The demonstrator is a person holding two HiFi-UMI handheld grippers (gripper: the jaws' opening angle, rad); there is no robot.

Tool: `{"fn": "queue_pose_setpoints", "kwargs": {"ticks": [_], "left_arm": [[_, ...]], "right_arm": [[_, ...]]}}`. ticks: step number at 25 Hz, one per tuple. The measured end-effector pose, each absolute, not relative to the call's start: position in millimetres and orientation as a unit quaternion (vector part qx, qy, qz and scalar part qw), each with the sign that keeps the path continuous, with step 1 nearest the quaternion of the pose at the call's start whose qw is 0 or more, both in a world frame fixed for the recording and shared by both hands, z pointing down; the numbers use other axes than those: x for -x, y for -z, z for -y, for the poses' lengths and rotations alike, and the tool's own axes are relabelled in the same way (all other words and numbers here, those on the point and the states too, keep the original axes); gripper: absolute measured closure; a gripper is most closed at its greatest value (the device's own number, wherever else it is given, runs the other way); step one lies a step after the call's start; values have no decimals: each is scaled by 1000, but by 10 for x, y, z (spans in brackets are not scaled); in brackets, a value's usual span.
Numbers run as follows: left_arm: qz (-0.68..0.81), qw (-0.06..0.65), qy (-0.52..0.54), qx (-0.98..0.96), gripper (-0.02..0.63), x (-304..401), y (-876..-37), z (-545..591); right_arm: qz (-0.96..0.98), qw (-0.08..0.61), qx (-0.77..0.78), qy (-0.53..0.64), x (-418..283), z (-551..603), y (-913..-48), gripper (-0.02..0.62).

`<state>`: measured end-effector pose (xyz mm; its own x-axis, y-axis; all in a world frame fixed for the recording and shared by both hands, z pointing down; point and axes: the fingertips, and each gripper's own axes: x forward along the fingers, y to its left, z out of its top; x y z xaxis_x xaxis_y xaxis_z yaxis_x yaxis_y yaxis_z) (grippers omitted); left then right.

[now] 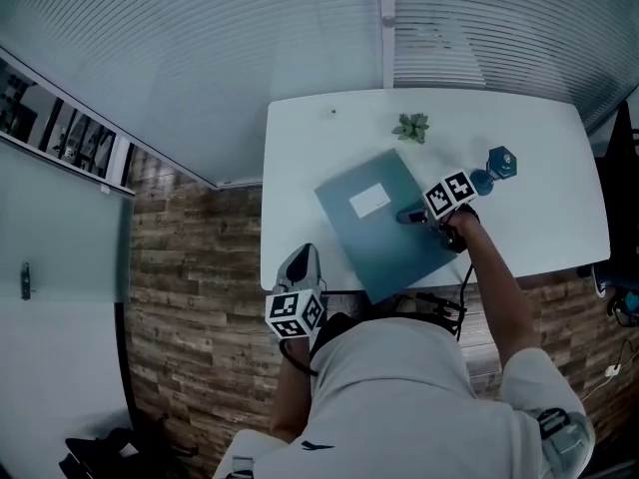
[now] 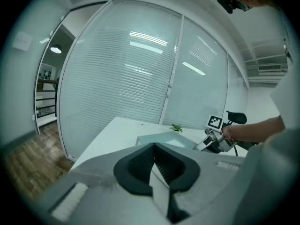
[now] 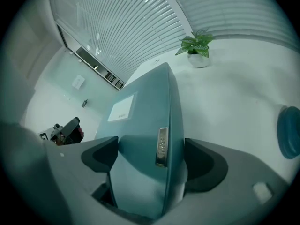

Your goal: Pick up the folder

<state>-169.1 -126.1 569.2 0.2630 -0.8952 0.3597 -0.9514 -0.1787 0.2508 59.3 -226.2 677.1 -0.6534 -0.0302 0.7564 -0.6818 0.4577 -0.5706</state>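
The teal folder (image 1: pixel 384 223) lies flat mid-table (image 1: pixel 300 148), a small plant (image 1: pixel 410 126) at its 12 o'clock and a blue object (image 1: pixel 499 165) at its 2 o'clock. The right gripper (image 1: pixel 411 216) straddles the folder's 3 o'clock edge with its jaws wide apart around the spine; the pads seem just clear of it. The left gripper (image 1: pixel 300 265), jaws together and empty, hangs at the folder's 7 o'clock by the table's near edge.
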Motion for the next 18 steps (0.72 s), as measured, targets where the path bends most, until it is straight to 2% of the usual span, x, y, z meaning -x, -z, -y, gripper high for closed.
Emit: {"fn": "queue_pose_setpoints", "kwargs": {"ticks": [2, 4, 7, 10, 14, 18], "left_arm": [[587, 252, -62, -767, 596, 1611, -5831, 1309], [571, 296, -55, -764, 550, 1534, -5979, 1354], [553, 366, -39, -747, 446, 1400, -6205, 1439], [537, 416, -50, -732, 316, 1227, -6394, 1540], [535, 482, -51, -692, 222, 1090, -6613, 1631], [545, 513, -32, -663, 200, 1080, -6655, 1664]], "right_arm": [[781, 345, -229, -468, -595, 2259, -6755, 147], [782, 341, -231, -467, -597, 2253, -6750, 147], [784, 336, -233, -467, -602, 2257, -6756, 147], [785, 334, -234, -466, -605, 2262, -6747, 147], [786, 328, -237, -467, -603, 2254, -6734, 150], [796, 306, -243, -462, -601, 2259, -6722, 150]]}}
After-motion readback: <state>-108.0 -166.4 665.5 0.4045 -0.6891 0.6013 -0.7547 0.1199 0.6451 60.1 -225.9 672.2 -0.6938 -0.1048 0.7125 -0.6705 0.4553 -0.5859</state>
